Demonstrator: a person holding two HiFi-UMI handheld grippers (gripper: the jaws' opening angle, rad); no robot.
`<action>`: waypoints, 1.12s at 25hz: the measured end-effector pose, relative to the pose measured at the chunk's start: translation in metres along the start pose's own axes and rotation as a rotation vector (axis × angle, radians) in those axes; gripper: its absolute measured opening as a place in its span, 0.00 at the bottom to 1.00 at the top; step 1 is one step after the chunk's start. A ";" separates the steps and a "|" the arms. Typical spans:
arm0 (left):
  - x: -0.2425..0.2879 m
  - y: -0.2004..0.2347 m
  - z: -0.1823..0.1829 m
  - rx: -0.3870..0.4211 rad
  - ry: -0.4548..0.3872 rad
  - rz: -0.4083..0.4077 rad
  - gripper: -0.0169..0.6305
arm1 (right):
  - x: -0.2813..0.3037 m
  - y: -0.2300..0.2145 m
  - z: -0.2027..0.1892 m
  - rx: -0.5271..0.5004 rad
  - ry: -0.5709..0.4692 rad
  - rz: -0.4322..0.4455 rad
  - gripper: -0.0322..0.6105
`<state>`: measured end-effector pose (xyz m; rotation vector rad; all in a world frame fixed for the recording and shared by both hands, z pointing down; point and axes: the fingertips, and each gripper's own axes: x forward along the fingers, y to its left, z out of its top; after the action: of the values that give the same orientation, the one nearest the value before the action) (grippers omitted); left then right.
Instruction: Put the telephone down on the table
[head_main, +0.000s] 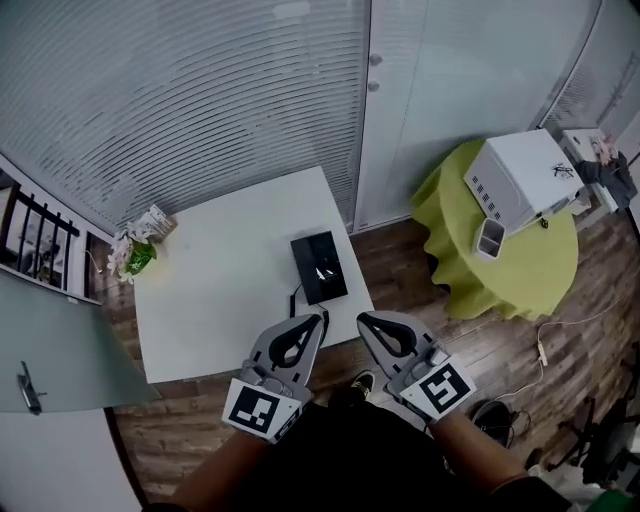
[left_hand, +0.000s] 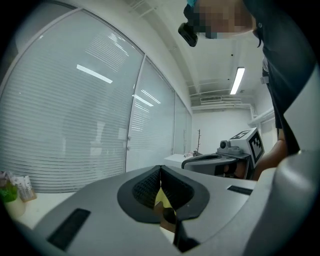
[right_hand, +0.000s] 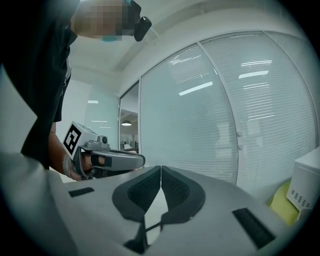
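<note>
The black telephone lies flat on the white table, near its right front corner, with a dark cord running off its near end. Neither gripper touches it. My left gripper hovers at the table's front edge, just short of the phone, with its jaws shut and empty. My right gripper is beside it, off the table's corner, also shut and empty. In the left gripper view the pads meet at the tips. In the right gripper view the pads meet the same way.
Pink flowers and a small packet sit at the table's far left corner. A round table with a yellow-green cloth bears a white appliance at right. A blind-covered glass wall stands behind. A cable lies on the wooden floor.
</note>
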<state>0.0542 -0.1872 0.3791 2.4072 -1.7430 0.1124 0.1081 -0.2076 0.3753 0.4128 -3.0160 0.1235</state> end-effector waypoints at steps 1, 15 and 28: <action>0.003 0.000 -0.002 -0.003 0.006 0.012 0.04 | 0.001 -0.004 -0.001 -0.001 0.003 0.018 0.09; 0.011 0.051 -0.028 -0.054 0.045 0.089 0.04 | 0.066 -0.018 -0.024 0.016 0.095 0.128 0.09; 0.035 0.123 -0.061 -0.099 0.086 -0.005 0.04 | 0.134 -0.039 -0.054 0.024 0.209 0.029 0.09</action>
<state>-0.0491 -0.2469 0.4557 2.3020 -1.6648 0.1242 -0.0049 -0.2753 0.4455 0.3355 -2.8178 0.1929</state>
